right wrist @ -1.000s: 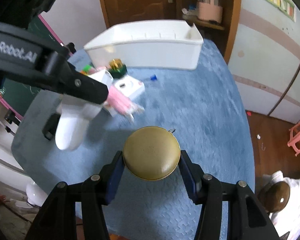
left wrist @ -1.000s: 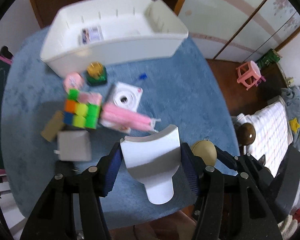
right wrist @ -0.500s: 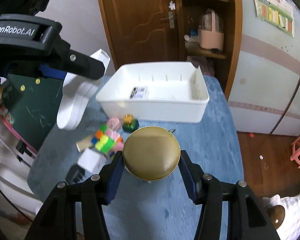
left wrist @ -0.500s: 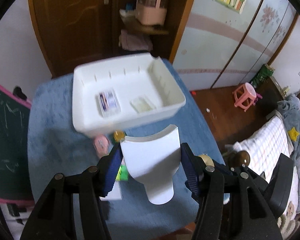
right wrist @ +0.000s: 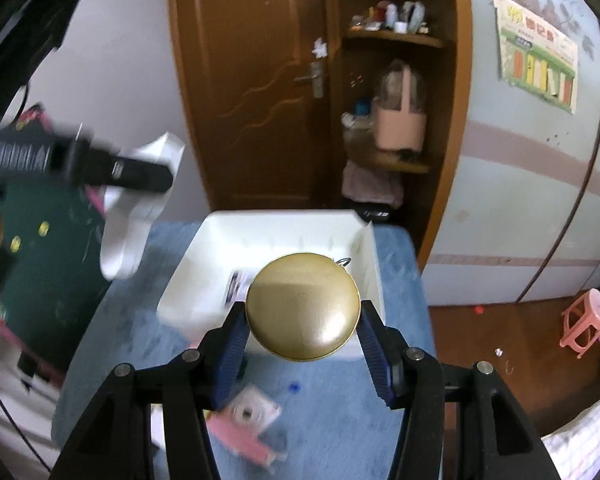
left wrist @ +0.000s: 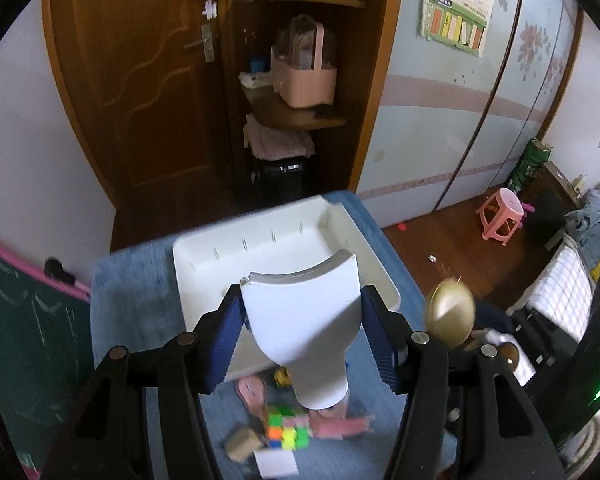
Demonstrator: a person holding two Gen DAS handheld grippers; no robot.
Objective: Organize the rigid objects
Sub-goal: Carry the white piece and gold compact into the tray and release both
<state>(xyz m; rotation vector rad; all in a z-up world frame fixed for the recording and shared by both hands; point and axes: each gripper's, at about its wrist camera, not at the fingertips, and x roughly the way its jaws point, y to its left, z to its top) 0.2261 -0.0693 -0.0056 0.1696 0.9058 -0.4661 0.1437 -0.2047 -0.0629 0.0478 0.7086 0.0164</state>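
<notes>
My left gripper [left wrist: 302, 330] is shut on a white curved plastic piece [left wrist: 302, 320] and holds it high above the white bin [left wrist: 260, 240] on the blue table. My right gripper [right wrist: 302, 334] is shut on a round gold tin [right wrist: 302, 306], also raised above the bin [right wrist: 292, 236]. The gold tin shows in the left wrist view [left wrist: 450, 312] to the right. The white piece shows in the right wrist view [right wrist: 136, 216] at the left. A small card [right wrist: 236, 286] lies inside the bin.
On the blue cloth [left wrist: 132, 304] below lie a colour cube [left wrist: 288, 430], pink items [left wrist: 340, 426], a tan block [left wrist: 242, 444] and a white box [left wrist: 276, 462]. A white camera-like box [right wrist: 252, 412] lies near the front. A dark chalkboard [left wrist: 24, 344] stands at left.
Both grippers have risen and tilted up, so the bin and table now sit lower in view. Each still holds its object.
</notes>
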